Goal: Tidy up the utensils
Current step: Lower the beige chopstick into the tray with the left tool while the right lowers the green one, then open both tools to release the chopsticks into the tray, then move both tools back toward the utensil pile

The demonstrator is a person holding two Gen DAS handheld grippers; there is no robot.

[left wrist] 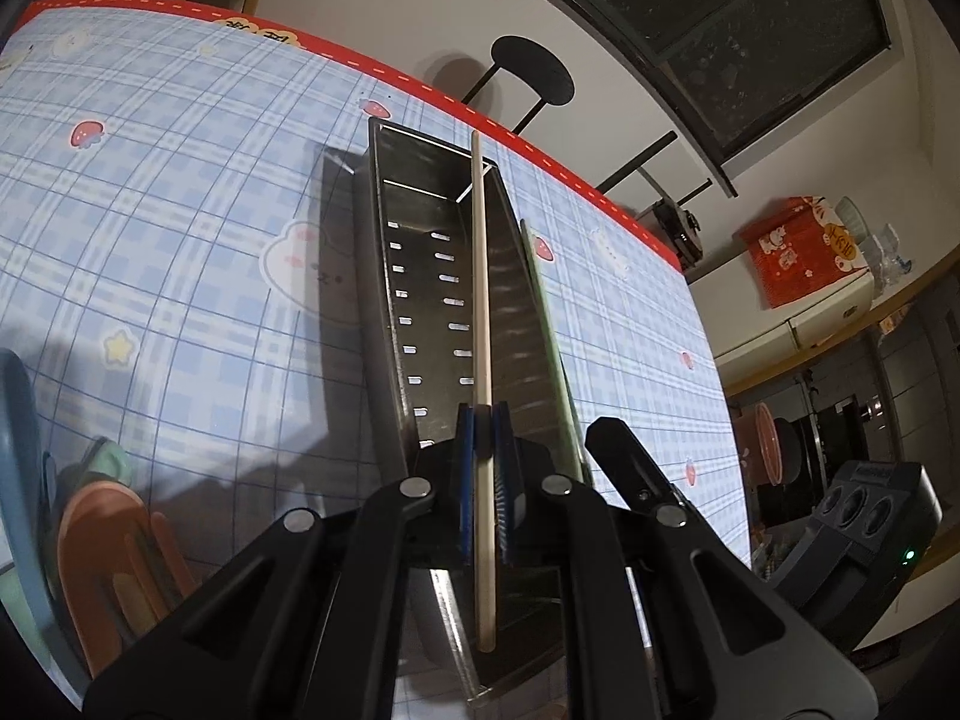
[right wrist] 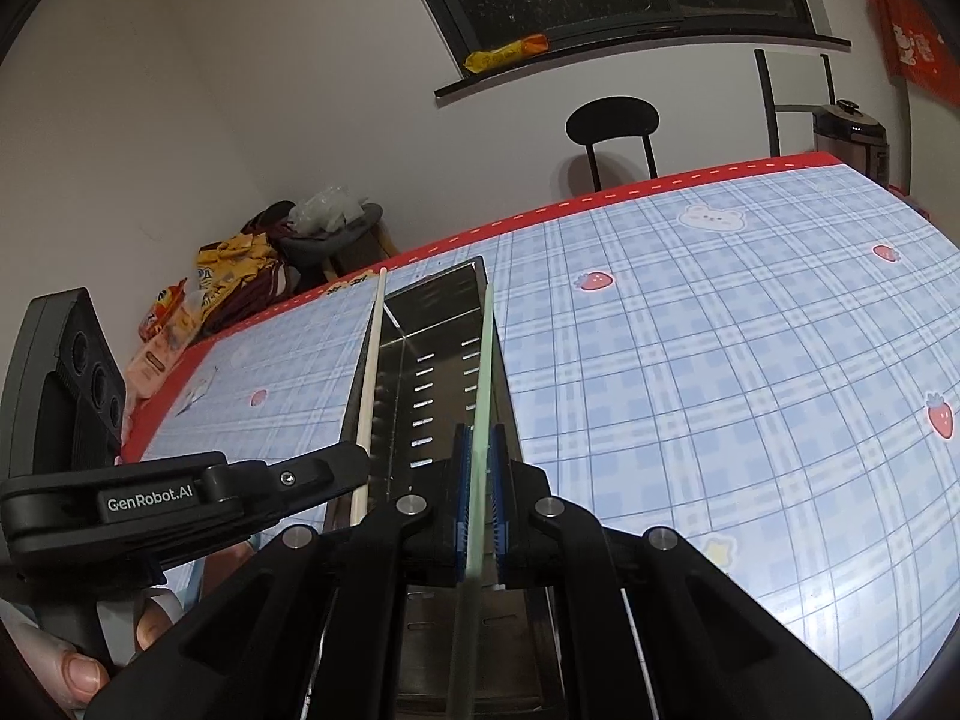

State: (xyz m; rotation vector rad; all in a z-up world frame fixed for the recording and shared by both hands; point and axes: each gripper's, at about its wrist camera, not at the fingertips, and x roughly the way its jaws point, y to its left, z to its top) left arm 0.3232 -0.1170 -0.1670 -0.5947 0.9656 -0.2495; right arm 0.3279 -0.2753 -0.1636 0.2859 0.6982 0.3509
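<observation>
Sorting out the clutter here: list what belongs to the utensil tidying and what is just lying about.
Part of the job:
- cream chopstick, clamped in the left tool
- green chopstick, clamped in the right tool
- slotted steel holder

Just lying about:
- black chair
- snack bags
- orange packet on the sill

The worktop (right wrist: 720, 390) is covered in pale blue and white plaid, dotted with pink strawberries, white bears and yellow stars, and edged in red with a dashed line. The tray (left wrist: 420, 276) is seen as silver steel. One chopstick (left wrist: 480, 276) is cream, the other (right wrist: 483, 396) pale green. Blue pads (right wrist: 461, 498) are seen on the black grippers.
</observation>
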